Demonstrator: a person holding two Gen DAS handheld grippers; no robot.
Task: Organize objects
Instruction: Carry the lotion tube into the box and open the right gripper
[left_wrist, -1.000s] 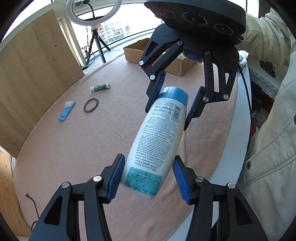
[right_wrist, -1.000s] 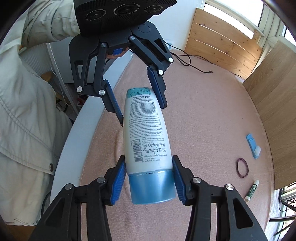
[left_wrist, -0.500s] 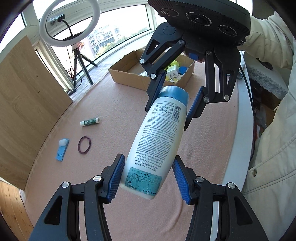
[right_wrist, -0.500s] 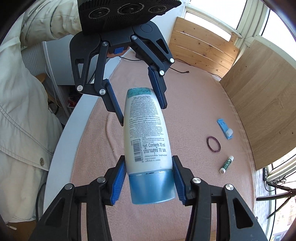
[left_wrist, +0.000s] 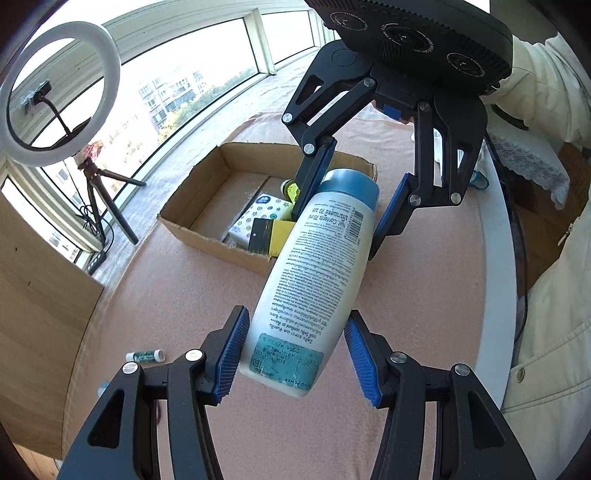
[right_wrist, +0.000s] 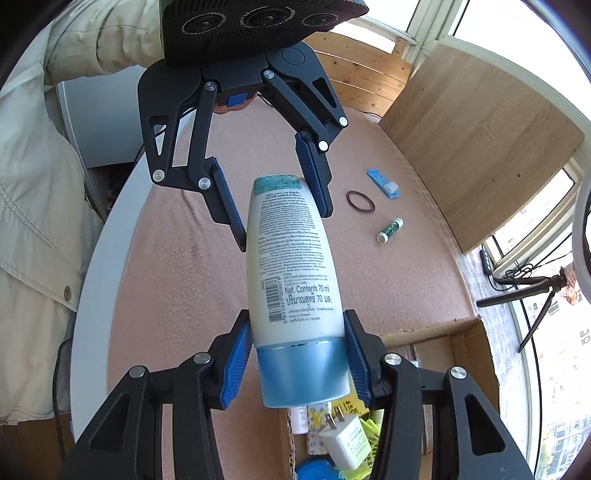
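Observation:
A white lotion bottle with a blue cap is held in the air between both grippers, above the pink table. My left gripper is shut on its base end. My right gripper is shut on the bottle at its blue cap end. Each gripper shows in the other's view: the right one and the left one. An open cardboard box with several small items lies beyond the bottle; its near part shows under my right gripper.
On the pink cloth lie a green-white tube, a dark hair band and a blue clip. The tube also shows in the left view. A ring light on a tripod stands by the window. The person's jacket is at the table edge.
Both grippers have carried the bottle together toward the cardboard box, which is now closer and partly under the bottle. The grips on the bottle are unchanged.

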